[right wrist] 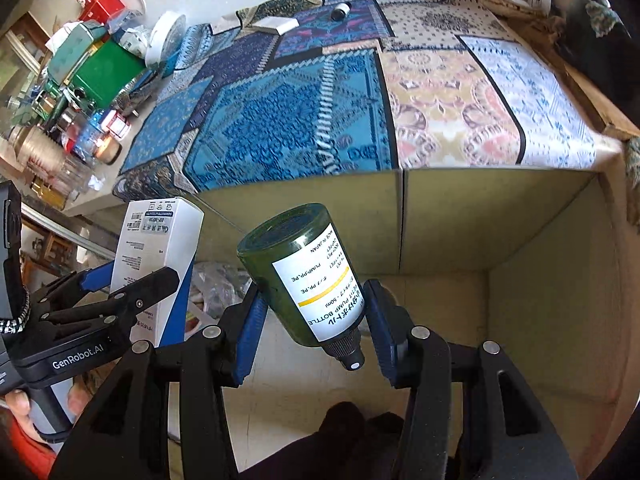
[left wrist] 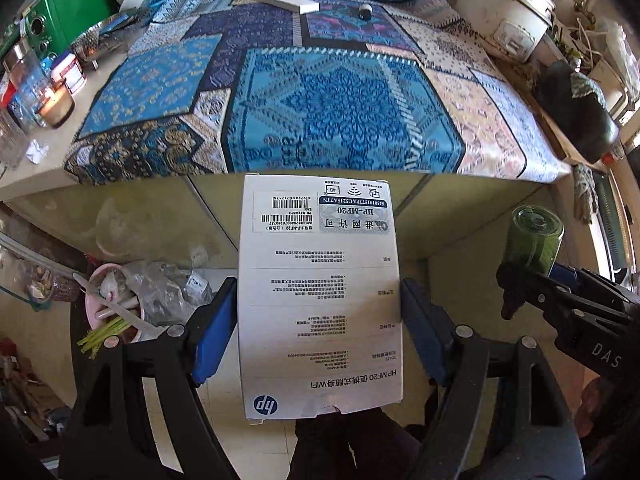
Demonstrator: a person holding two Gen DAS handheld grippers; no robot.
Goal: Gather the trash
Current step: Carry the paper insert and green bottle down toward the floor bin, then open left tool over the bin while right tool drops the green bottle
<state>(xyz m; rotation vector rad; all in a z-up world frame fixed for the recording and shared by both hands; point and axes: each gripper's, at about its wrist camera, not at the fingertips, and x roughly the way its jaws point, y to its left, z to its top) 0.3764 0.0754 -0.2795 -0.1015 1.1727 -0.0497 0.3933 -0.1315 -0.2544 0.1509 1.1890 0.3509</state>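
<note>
My left gripper [left wrist: 318, 308] is shut on a white HP box [left wrist: 320, 296], held off the table's front edge. It also shows at the left of the right wrist view [right wrist: 156, 256]. My right gripper [right wrist: 314, 312] is shut on a green pump bottle [right wrist: 304, 276] with a white label, base pointing away. The bottle also shows at the right of the left wrist view [left wrist: 532, 240]. A pink trash bin [left wrist: 116, 304] with scraps and plastic wrap stands on the floor below left. A white flat box [left wrist: 288, 2] and a small black cap [left wrist: 365, 10] lie at the table's far side.
The table has a blue patterned cloth [left wrist: 320, 100]. Jars, a lit candle [left wrist: 56, 104] and a green box [left wrist: 76, 8] crowd its left side. A white rice cooker [left wrist: 508, 4] stands at the far right. A crumpled paper bit [left wrist: 37, 151] lies at the left edge.
</note>
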